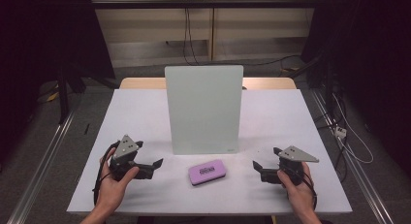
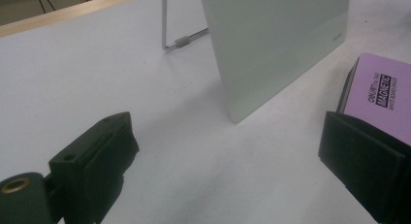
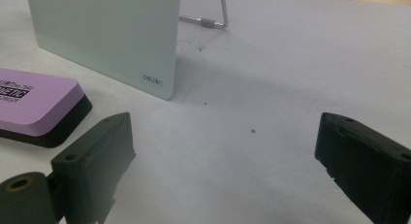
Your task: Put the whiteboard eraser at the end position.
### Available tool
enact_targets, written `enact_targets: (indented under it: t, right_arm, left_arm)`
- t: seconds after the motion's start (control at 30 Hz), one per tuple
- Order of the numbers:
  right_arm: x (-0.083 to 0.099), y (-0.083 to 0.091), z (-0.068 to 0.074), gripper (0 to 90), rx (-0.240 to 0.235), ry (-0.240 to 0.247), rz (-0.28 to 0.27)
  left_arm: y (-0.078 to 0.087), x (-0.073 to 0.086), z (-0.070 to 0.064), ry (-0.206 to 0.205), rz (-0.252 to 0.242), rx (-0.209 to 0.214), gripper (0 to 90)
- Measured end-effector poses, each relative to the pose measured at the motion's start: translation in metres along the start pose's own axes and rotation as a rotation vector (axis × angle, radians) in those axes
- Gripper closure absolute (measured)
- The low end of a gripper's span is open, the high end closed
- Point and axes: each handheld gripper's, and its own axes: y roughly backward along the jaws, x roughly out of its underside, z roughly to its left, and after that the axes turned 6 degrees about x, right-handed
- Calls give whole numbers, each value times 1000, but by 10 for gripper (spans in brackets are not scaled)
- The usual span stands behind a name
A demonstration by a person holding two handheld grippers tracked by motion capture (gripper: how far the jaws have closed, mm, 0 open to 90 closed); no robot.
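The purple eraser [image 1: 207, 171] lay flat on the white table [image 1: 271, 195], near the front edge, approx. midway btwn the two grippers and touching neither. It sat just in front of the upright whiteboard [image 1: 203, 109], offset slightly toward the board's right half, w/ a gap of bare table btwn them. Purple face up w/ a black printed label; black felt base underneath.

In the left gripper view the eraser [image 2: 380, 95] showed at the far right, beyond and partly behind the right-hand jaw, not btwn the jaws. In the right gripper view it [image 3: 36, 105] lay at the far left, outside the left-hand jaw, again not in the gap.

Left gripper [image 1: 156, 164] was held low at the table's front left, pointing inward toward the eraser; jaws spread wide, nothing btwn them. Right gripper [image 1: 257, 167] sat opposite at front right, also pointing inward; jaws wide apart, holding nothing. Each was gripped by a hand entering from the bottom of the high view.

Whiteboard [image 3: 109, 37] stood on a wire stand [image 3: 213, 21] behind it, lower corner marked w/ small lettering.
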Motion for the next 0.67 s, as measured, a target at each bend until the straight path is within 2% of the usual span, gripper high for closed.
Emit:
enact_targets:
  t: [0.23,0.3,0.4,0.47,0.6,0.67]
  right_arm:
    - [0,0,0,70,-2,-2,3]
    - [1,1,0,69,-1,0,3]
    - [2,3,-1,69,-1,-1,4]
    - [2,3,-2,69,2,-6,3]
    - [2,3,-3,69,5,-7,2]
    - [2,2,-3,67,-5,-12,6]
  left_arm:
    - [2,14,8,83,-54,-39,58]
    - [3,16,12,82,-55,-54,58]
    - [3,22,16,112,-46,-43,56]
    - [3,24,17,132,-46,-50,56]
    - [0,25,17,134,-37,-42,56]
    - [1,24,16,132,-50,-38,56]
